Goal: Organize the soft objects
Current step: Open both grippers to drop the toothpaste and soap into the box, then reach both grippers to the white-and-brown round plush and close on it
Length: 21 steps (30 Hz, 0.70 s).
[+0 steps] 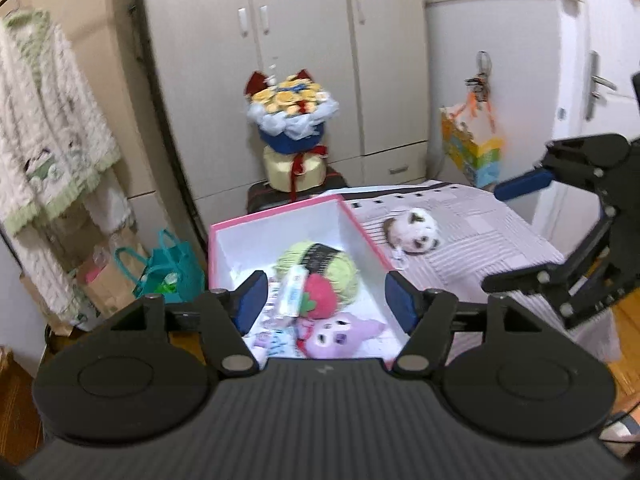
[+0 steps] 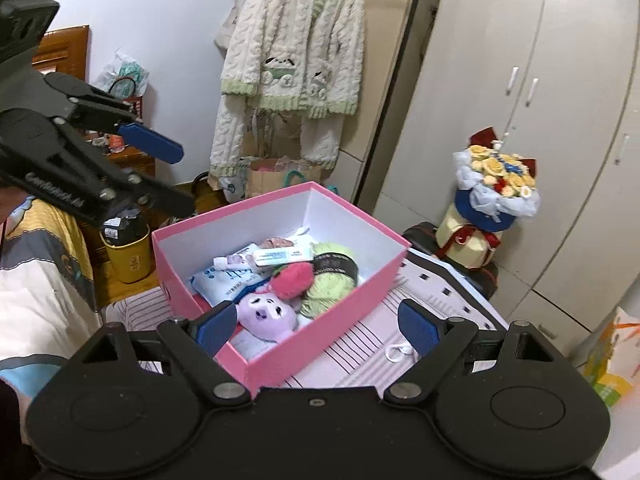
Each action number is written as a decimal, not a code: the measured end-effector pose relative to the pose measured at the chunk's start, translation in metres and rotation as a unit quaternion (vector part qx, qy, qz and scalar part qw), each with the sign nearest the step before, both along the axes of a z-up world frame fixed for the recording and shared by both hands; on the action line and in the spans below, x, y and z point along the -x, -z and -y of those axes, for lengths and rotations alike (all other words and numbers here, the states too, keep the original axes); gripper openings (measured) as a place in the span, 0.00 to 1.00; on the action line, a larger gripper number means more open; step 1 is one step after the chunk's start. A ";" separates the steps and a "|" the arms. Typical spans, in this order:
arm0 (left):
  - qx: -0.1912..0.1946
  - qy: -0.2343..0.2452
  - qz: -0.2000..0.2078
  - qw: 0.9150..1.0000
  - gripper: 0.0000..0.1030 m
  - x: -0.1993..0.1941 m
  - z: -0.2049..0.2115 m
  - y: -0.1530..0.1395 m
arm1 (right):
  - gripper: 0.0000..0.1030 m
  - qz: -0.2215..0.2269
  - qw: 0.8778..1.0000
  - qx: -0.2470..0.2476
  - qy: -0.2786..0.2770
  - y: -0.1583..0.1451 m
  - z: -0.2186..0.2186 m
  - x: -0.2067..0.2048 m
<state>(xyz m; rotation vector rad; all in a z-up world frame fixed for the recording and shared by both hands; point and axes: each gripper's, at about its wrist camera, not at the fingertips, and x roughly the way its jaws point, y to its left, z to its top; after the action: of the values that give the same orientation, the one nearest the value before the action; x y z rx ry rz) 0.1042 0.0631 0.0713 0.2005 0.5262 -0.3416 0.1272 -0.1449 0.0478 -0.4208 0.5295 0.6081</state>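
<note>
A pink box (image 2: 320,344) is seen on a surface covered with a striped, checked cloth (image 1: 480,232); whether that surface is a bed or a worktop cannot be told. Already inside the box: a purple plush toy (image 2: 266,314), a red strawberry plush (image 2: 290,278), a green yarn skein (image 2: 328,284) with a dark band, a white tube (image 2: 280,257) and flat packets (image 2: 224,280). One soft item remains outside: a white-and-brown plush animal (image 1: 412,230) lying on the cloth just beside the box's right wall, as shown in the left wrist view. The left gripper (image 1: 326,300) is held above the near end of the box, fingers partly apart and nothing between them. The right gripper (image 2: 316,326) is held over the box's near corner, fingers spread wide and likewise empty. Step in hand, as judged: collection of the remaining plush. The right gripper appears better placed for it, since the toy lies on that side. It is suggested that the fingers be kept wide on approach, lowered over the rounded body rather than an ear or edge, and closed only firmly enough to compress the stuffing slightly. A small white loop (image 2: 396,350) is noted on the cloth near the right fingers; it should be kept clear of the grasp. The box wall should be cleared before release so the box is not nudged.
</note>
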 end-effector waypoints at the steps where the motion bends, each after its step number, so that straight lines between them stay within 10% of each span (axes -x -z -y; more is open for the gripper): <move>1: 0.000 0.007 0.001 1.000 0.66 0.005 0.005 -0.001 | 0.88 0.003 1.000 -0.002 0.003 -0.001 0.005 0.003; 21: -0.014 0.112 0.026 0.993 0.95 0.009 0.127 0.007 | 0.90 -0.004 0.995 -0.066 0.081 0.022 0.110 0.019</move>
<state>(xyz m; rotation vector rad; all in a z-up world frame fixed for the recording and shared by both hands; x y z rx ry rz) 0.0950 -0.0637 0.0642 0.2962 0.4587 -0.5463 0.1085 -0.2550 0.0258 -0.2471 0.5215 0.4864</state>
